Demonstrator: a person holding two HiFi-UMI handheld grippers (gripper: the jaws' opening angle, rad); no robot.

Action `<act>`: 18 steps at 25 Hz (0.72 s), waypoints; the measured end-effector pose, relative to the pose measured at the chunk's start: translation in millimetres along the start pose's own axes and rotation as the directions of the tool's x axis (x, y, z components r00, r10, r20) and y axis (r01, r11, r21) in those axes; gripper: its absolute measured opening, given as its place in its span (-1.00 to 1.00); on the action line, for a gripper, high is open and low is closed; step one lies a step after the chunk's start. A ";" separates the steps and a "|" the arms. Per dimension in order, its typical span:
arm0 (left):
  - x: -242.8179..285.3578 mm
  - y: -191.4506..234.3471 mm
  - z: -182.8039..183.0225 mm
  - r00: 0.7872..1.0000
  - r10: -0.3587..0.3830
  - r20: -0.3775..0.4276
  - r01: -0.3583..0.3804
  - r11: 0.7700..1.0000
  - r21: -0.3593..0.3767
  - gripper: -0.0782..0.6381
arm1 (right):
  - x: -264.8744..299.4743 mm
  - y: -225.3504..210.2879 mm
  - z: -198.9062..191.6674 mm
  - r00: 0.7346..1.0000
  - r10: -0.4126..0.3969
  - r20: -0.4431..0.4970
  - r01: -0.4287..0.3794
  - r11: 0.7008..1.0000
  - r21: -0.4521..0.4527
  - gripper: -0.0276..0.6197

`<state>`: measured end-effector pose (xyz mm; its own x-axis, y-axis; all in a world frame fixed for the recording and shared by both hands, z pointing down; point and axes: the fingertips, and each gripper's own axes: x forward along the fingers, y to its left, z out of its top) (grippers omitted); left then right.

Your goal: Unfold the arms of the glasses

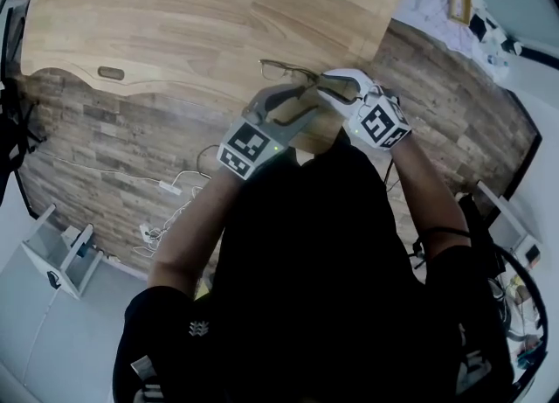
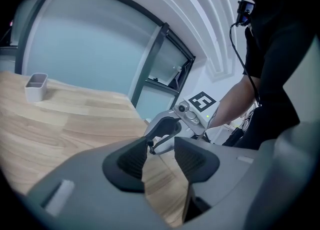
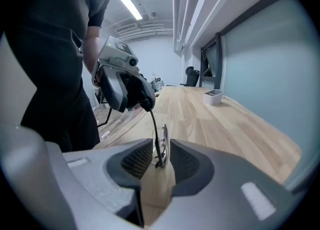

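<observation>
A pair of thin dark-framed glasses (image 1: 284, 71) sits at the near edge of the wooden table (image 1: 175, 17), between my two grippers. In the right gripper view the frame (image 3: 159, 146) stands edge-on between the pads of my right gripper (image 3: 160, 155), which is open with a slim gap on each side. One arm of the glasses rises from there to my left gripper (image 3: 142, 102). In the left gripper view that arm's tip (image 2: 149, 148) lies against the left pad of my left gripper (image 2: 161, 146), and wood shows through the gap between its pads. In the head view, left gripper (image 1: 301, 93) and right gripper (image 1: 325, 85) nearly meet.
A small white container (image 2: 36, 85) (image 3: 214, 96) stands far back on the table. The table's curved front edge runs just under the grippers. Below it, on the brick-patterned floor, lie white cables (image 1: 166, 209). The person's dark-clothed body stands close behind both grippers.
</observation>
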<state>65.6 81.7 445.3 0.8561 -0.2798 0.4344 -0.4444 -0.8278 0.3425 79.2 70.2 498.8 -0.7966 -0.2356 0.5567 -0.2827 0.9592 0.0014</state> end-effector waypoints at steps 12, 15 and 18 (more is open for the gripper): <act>25.0 -45.1 6.7 0.998 -0.055 -0.007 0.056 0.998 0.034 -0.27 | -25.0 15.0 -32.9 0.995 -0.097 -0.036 0.101 0.986 0.132 -0.54; 30.6 -49.8 9.1 0.998 -0.063 0.002 0.063 0.998 0.029 -0.27 | -25.7 16.9 -32.6 0.996 -0.090 -0.021 0.092 0.986 0.140 -0.54; 35.9 -52.7 10.9 0.998 -0.067 0.010 0.067 0.997 0.024 -0.27 | -26.4 13.7 -29.3 0.996 -0.085 -0.019 0.087 0.987 0.137 -0.54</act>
<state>122.6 110.0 433.7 0.8866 -0.2285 0.4022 -0.3798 -0.8560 0.3508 112.0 94.1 508.5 -0.7591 -0.3133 0.5706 -0.4215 0.9046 -0.0639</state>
